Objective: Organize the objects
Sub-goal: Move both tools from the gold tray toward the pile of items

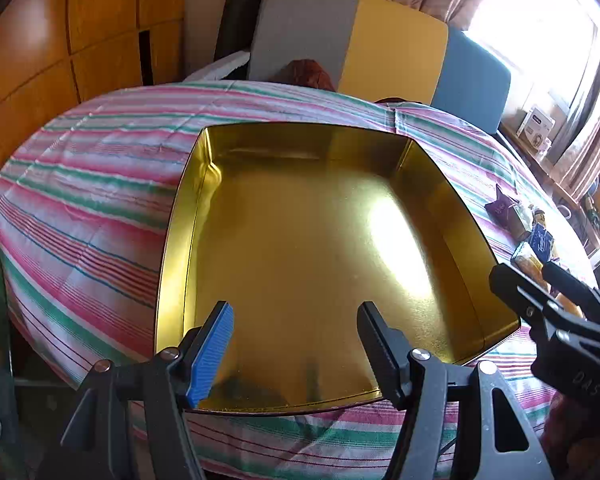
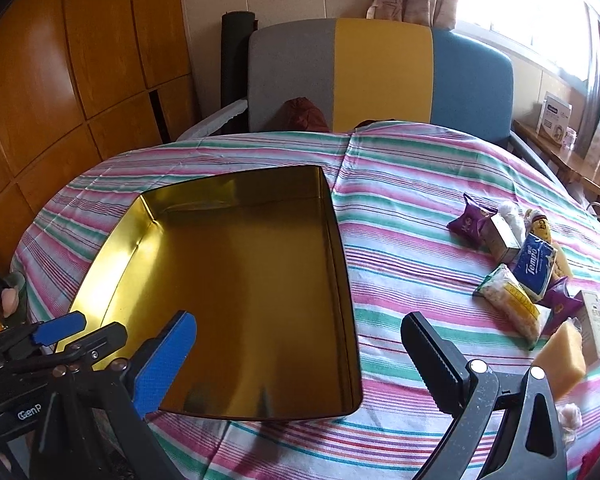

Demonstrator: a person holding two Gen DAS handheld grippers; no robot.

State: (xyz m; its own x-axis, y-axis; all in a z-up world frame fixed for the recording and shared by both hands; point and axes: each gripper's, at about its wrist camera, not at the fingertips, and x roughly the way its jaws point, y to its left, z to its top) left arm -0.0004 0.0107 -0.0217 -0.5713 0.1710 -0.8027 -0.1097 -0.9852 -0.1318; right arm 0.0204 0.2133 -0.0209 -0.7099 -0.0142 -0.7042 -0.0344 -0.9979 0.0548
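Observation:
An empty gold metal tin [image 1: 300, 220] lies on the striped tablecloth, seen in both views [image 2: 240, 272]. My left gripper [image 1: 296, 312] hovers open over the tin's near edge with nothing between its fingers. My right gripper [image 2: 298, 324] is open too, above the tin's near right corner and the cloth, and holds nothing. Right of the tin lies a cluster of small items: a purple packet [image 2: 470, 220], a small box [image 2: 502, 236], a blue Tempo tissue pack [image 2: 536, 264], a yellow-green packet [image 2: 508, 304] and a yellow sponge [image 2: 560, 356]. Each gripper shows in the other's view: left [image 2: 80, 334], right [image 1: 530, 276].
The striped cloth [image 2: 400, 200] covers a round table. A grey, yellow and blue chair [image 2: 380, 72] stands behind it. Wooden cabinets [image 2: 80, 80] fill the left. A window ledge with boxes [image 2: 556, 118] runs along the right.

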